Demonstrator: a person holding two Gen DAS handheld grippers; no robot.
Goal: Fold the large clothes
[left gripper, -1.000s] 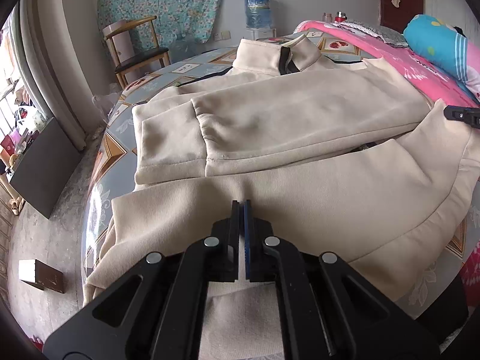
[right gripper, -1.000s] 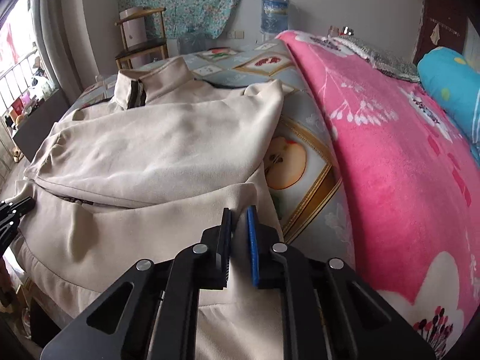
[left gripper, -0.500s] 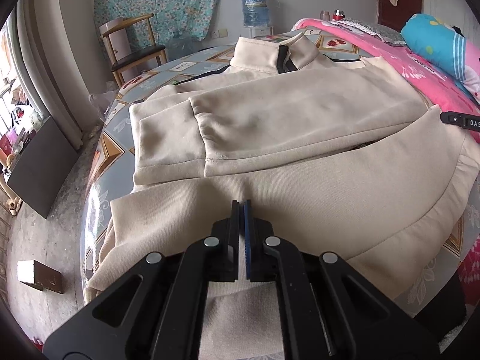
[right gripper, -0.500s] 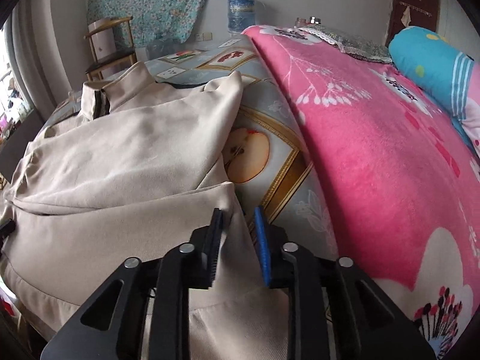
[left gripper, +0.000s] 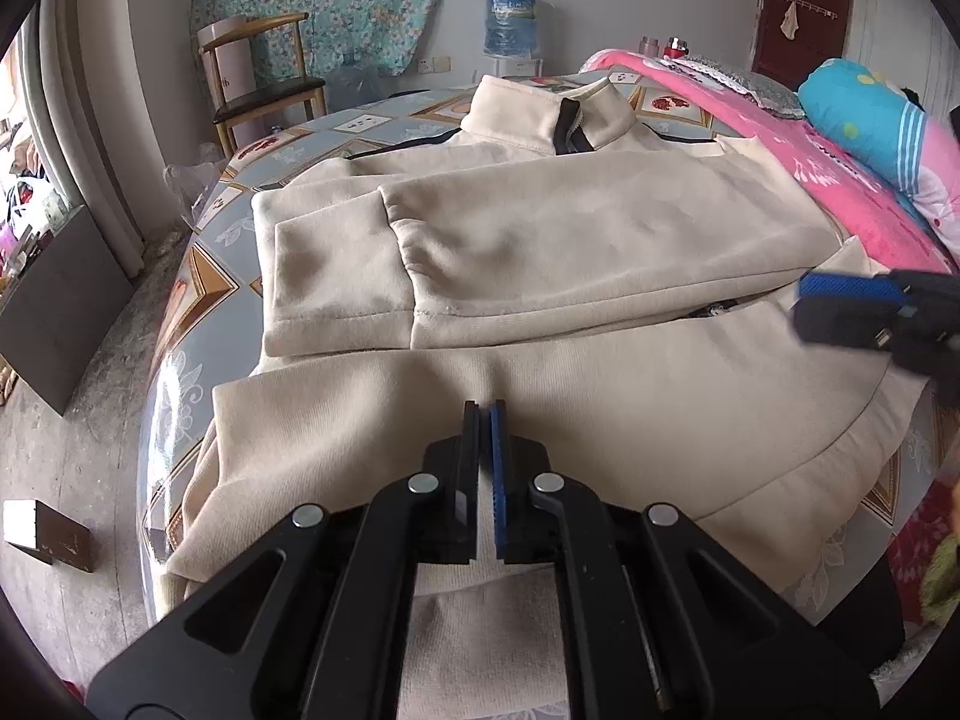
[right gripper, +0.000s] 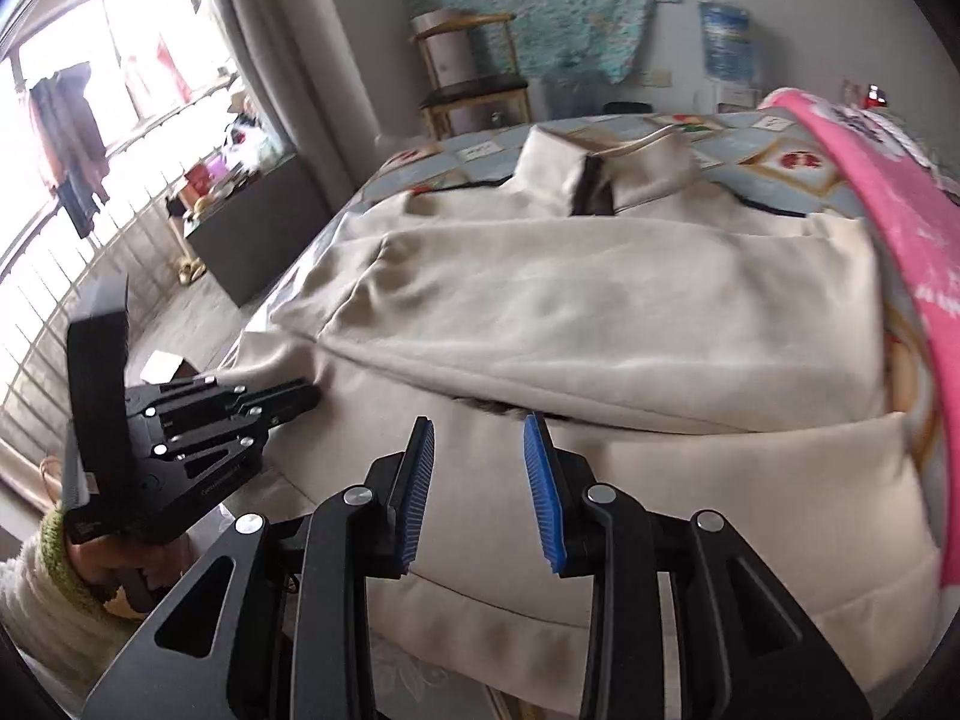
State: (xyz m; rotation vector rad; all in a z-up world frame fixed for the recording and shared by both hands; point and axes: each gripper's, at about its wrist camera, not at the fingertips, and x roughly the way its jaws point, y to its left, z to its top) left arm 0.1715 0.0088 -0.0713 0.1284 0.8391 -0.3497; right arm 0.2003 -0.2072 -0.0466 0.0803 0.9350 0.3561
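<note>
Here the bed (left gripper: 180, 312), with its patterned sheet, carries a cream jacket (left gripper: 540, 252) spread flat, collar at the far end and sleeves folded across the chest. The left gripper (left gripper: 485, 414) has its fingers pinched together on the jacket's near hem. The right gripper (right gripper: 478, 441) hovers over the same lower panel, its blue-padded fingers (right gripper: 543, 498) parted, nothing between them.

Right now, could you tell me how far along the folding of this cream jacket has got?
Done: both sleeves lie folded across the jacket. In hand: the left gripper is shut on the hem; the right gripper is open above it. Left: folding the hem up toward the collar.
</note>
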